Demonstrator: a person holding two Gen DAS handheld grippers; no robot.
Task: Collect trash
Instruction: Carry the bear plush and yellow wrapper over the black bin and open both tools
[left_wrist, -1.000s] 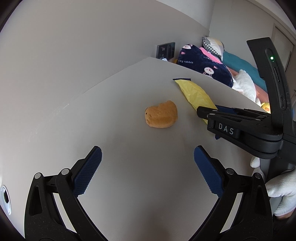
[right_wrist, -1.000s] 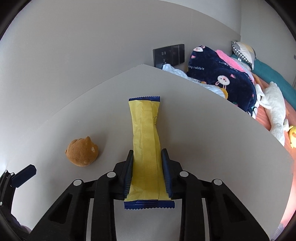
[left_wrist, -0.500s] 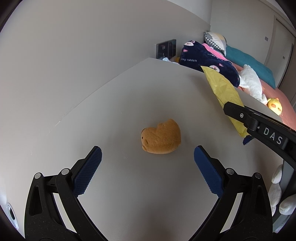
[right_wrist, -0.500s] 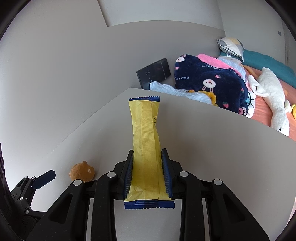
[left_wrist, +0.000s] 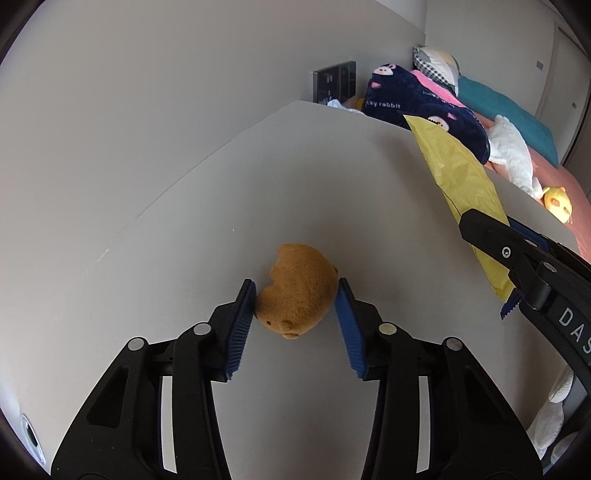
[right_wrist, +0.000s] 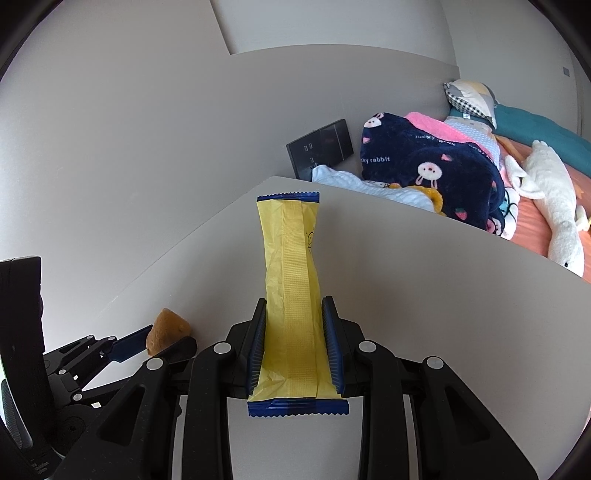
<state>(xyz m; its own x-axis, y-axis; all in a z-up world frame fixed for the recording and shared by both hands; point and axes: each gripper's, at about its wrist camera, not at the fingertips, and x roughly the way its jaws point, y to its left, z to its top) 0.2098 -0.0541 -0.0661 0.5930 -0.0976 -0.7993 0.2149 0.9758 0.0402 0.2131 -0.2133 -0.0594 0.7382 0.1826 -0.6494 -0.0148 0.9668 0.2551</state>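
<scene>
The left gripper (left_wrist: 295, 295) has its blue fingers (left_wrist: 242, 325) pressed against both sides of a small brown plush toy (left_wrist: 297, 295), which sits on the grey tabletop (left_wrist: 184, 229); its face points toward the camera, and its underside is out of sight. In the right wrist view only a corner of the toy shows, the rest hidden behind the gripper bodies. The right gripper (right_wrist: 295, 321) is clenched on a yellow wrapper (right_wrist: 291, 280) with blue serrated ends — held up off the tabletop, its printed side turned away, so only a small mark near the edge can be made out. Beyond the tabletop's far edge lies a bed (right_wrist: 532, 218) with a navy rabbit blanket (right_wrist: 428, 166), partly cut off.
</scene>
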